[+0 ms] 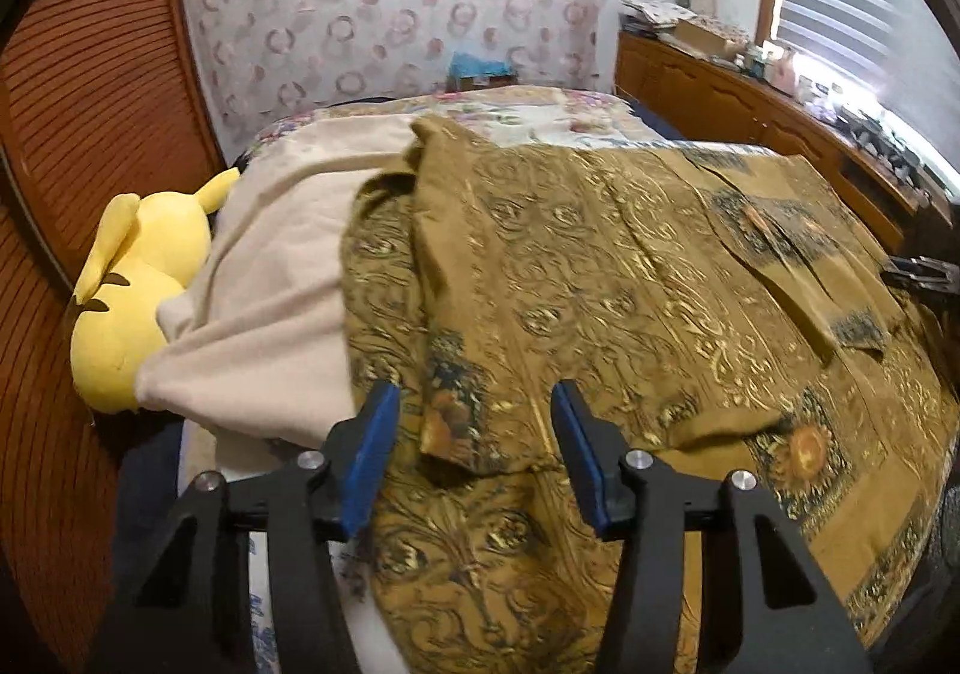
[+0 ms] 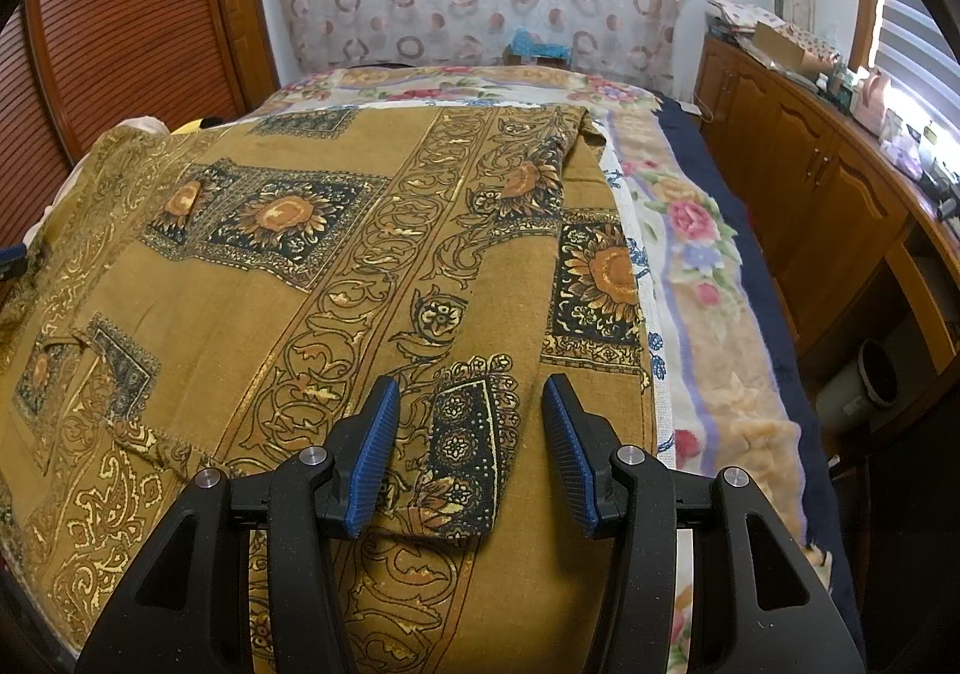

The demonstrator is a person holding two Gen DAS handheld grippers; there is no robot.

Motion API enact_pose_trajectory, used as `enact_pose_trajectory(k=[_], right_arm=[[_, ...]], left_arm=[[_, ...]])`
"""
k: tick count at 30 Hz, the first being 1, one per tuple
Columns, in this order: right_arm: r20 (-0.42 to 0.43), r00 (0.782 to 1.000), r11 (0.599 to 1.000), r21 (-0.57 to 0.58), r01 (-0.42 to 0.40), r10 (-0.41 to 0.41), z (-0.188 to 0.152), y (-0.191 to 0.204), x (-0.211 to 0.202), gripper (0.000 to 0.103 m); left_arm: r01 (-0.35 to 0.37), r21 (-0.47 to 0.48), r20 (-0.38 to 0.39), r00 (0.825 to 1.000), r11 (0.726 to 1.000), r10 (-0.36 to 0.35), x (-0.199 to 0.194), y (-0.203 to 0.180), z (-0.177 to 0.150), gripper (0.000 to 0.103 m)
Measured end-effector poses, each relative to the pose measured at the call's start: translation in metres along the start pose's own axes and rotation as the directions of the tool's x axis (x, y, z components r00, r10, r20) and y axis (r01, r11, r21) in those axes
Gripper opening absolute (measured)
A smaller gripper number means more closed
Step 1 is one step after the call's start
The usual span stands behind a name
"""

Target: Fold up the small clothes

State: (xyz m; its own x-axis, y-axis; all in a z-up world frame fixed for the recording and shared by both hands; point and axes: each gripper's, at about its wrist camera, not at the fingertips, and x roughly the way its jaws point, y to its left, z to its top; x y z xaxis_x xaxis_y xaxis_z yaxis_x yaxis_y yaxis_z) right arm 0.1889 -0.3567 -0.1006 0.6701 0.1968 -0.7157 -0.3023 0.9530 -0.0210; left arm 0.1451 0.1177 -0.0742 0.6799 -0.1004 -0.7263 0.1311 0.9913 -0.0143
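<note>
An ochre garment (image 1: 600, 284) with gold scrollwork and dark sunflower panels lies spread on the bed, partly folded over itself. It also fills the right wrist view (image 2: 300, 266). My left gripper (image 1: 474, 404) is open just above a folded corner of the garment near its left side. My right gripper (image 2: 468, 398) is open above a folded sleeve end with a dark patterned band (image 2: 462, 464) near the garment's right edge. The right gripper shows at the far right of the left wrist view (image 1: 918, 272). Both hold nothing.
A beige blanket (image 1: 270, 284) and a yellow plush toy (image 1: 138, 290) lie left of the garment. A floral bedspread (image 2: 690, 230) runs along the right side. A wooden cabinet (image 2: 810, 182) with clutter and a bin (image 2: 864, 380) stand right of the bed.
</note>
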Motion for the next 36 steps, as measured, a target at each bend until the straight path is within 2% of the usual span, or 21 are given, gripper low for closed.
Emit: enact_pose_trajectory(k=[3, 5, 6, 8, 15, 16, 17, 21, 22, 23, 25, 26, 30, 36], right_arm=[[0.000, 1.000, 1.000, 0.000, 0.000, 0.000, 0.000, 0.000, 0.000, 0.050], [0.000, 1.000, 1.000, 0.000, 0.000, 0.000, 0.000, 0.000, 0.000, 0.050], [0.000, 1.000, 1.000, 0.000, 0.000, 0.000, 0.000, 0.000, 0.000, 0.050], [0.000, 1.000, 1.000, 0.000, 0.000, 0.000, 0.000, 0.000, 0.000, 0.050], [0.000, 1.000, 1.000, 0.000, 0.000, 0.000, -0.001, 0.000, 0.000, 0.050], [0.001, 1.000, 1.000, 0.000, 0.000, 0.000, -0.001, 0.000, 0.000, 0.050], [0.001, 1.000, 1.000, -0.001, 0.001, -0.001, -0.001, 0.001, 0.000, 0.050], [0.000, 1.000, 1.000, 0.000, -0.001, 0.001, 0.000, 0.000, 0.000, 0.050], [0.000, 1.000, 1.000, -0.001, -0.007, 0.007, 0.000, 0.001, 0.000, 0.044], [0.002, 1.000, 1.000, -0.005, -0.028, 0.028, 0.001, 0.000, -0.001, 0.024], [-0.010, 0.999, 0.999, -0.005, -0.052, 0.052, 0.004, -0.001, -0.002, 0.008], [-0.012, 0.998, 0.998, -0.005, -0.063, 0.063, 0.005, -0.002, -0.003, 0.004], [0.029, 0.996, 0.997, -0.020, -0.080, 0.081, 0.007, 0.000, -0.022, 0.002], [0.092, 0.990, 0.994, -0.041, -0.104, 0.108, 0.006, -0.001, -0.067, 0.002]], left_arm=[[-0.007, -0.010, 0.012, 1.000, 1.000, 0.007, 0.002, 0.004, 0.001, 0.051], [-0.009, -0.011, 0.004, 1.000, 1.000, 0.009, 0.008, 0.006, 0.004, 0.036], [-0.007, -0.007, -0.002, 1.000, 1.000, 0.007, 0.011, 0.005, 0.005, 0.035], [0.002, 0.006, -0.015, 1.000, 1.000, -0.002, 0.017, 0.004, 0.006, 0.026], [-0.018, 0.016, -0.056, 0.998, 1.000, 0.019, 0.035, 0.000, 0.008, 0.026], [-0.016, 0.025, -0.055, 0.998, 1.000, 0.018, 0.035, -0.002, 0.007, 0.022], [-0.009, 0.041, -0.052, 0.999, 0.999, 0.011, 0.035, -0.005, 0.006, 0.006], [-0.003, 0.067, -0.031, 1.000, 0.998, 0.005, 0.028, -0.014, 0.007, 0.003], [0.008, 0.062, -0.025, 1.000, 0.998, -0.007, 0.025, -0.014, 0.008, 0.001], [0.015, 0.056, -0.020, 1.000, 0.998, -0.014, 0.023, -0.015, 0.009, 0.000], [0.026, 0.050, -0.005, 1.000, 0.998, -0.025, 0.017, -0.017, 0.014, 0.000], [0.034, 0.047, 0.003, 0.999, 0.998, -0.034, 0.013, -0.018, 0.015, 0.000], [0.079, 0.047, 0.063, 0.995, 0.996, -0.082, -0.016, -0.027, 0.022, 0.000], [0.145, 0.039, 0.159, 0.976, 0.989, -0.149, -0.071, -0.028, 0.023, 0.000]])
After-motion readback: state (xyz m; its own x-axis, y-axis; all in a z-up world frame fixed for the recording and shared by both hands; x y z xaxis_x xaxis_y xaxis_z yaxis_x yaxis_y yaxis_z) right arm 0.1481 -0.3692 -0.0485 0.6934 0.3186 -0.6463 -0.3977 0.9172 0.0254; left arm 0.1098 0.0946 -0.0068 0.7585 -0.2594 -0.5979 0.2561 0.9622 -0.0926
